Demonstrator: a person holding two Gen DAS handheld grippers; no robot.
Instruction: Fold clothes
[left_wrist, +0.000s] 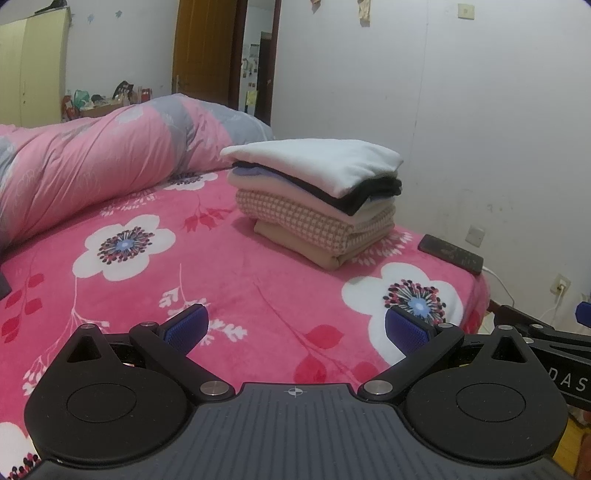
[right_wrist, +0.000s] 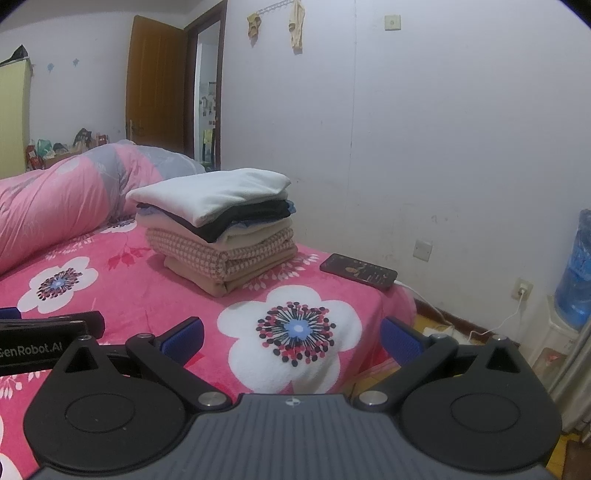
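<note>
Both tools stand spread wide with nothing between their blue pads. Left hand-held gripper (left_wrist: 293, 326) hovers low over the bed (left_wrist: 236, 295), which is covered by a pink flowered blanket; right hand-held gripper (right_wrist: 291, 338) hovers just beside it, over the bed's near corner, above a big white flower print (right_wrist: 291, 332).

Ahead of the left hand-held gripper and a little to its right sits the stack of folded clothes (left_wrist: 317, 195), resting on the blanket well clear of the fingers. From the right hand-held gripper the same stack lies ahead and to the left. Its top layer is a white piece (right_wrist: 210, 190), then a black one (right_wrist: 251, 216), cream layers, a checked pink-and-white fold (right_wrist: 221, 254) and a tan piece at the bottom.

Right of the stack, near the bed's edge, lies a dark phone (right_wrist: 358, 275) with a white cable (right_wrist: 495, 325) running to a wall socket. Left of the stack, farther off, a rolled pink and grey quilt (left_wrist: 92, 162) lies along the bed.
</note>
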